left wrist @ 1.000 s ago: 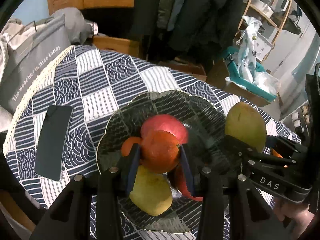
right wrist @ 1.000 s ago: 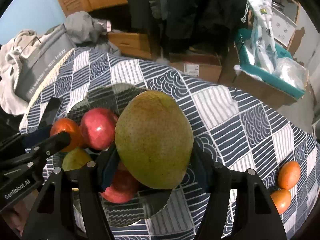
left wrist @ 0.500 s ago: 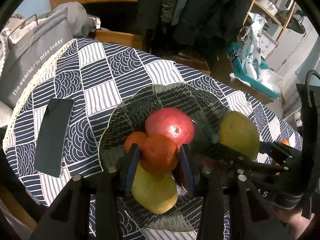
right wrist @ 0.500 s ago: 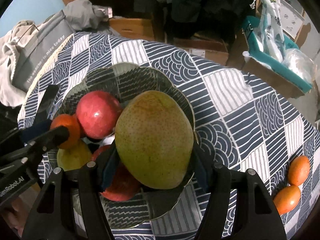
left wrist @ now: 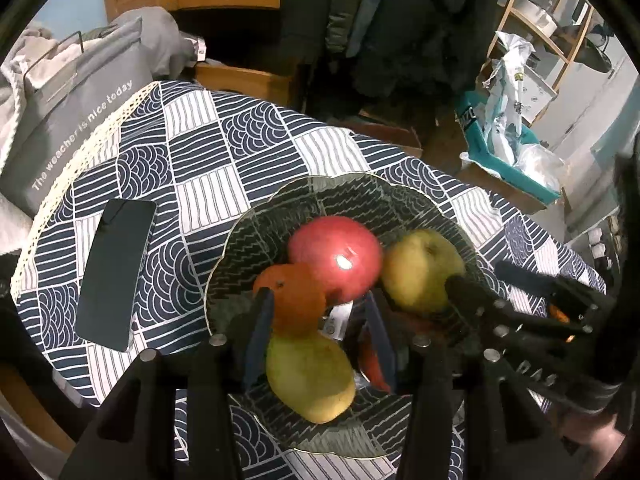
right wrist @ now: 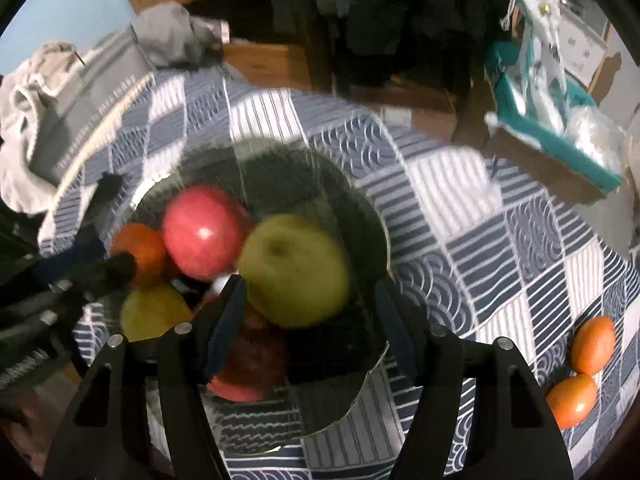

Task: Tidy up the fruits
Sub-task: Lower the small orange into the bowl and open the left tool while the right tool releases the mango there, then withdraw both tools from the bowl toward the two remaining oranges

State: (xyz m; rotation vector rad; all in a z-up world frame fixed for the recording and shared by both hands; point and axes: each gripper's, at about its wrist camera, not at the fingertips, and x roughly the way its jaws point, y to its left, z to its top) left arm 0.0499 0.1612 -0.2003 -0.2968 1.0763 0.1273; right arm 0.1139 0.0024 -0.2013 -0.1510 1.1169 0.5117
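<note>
A dark glass plate (left wrist: 272, 220) (right wrist: 360, 216) on the patterned cloth holds a red apple (left wrist: 335, 258) (right wrist: 202, 238), an orange (left wrist: 294, 300) (right wrist: 140, 252), a yellow-green pear (left wrist: 310, 380) (right wrist: 154, 312), a green mango (left wrist: 420, 270) (right wrist: 294, 274) and a red fruit (right wrist: 244, 364) at the near side. My left gripper (left wrist: 320, 336) is open, its jaws wide of the orange. My right gripper (right wrist: 310, 320) is open just behind the mango, which lies in the plate. Two more oranges (right wrist: 592, 344) lie on the cloth at the right.
A black phone (left wrist: 116, 272) lies on the cloth left of the plate. A grey bag (left wrist: 68, 120) leans at the table's left edge. A teal box with plastic bags (left wrist: 508, 152) stands on the floor beyond the table.
My right gripper has opened and let the mango down into the plate beside the apple. My left gripper has opened off the orange and drawn back a little.
</note>
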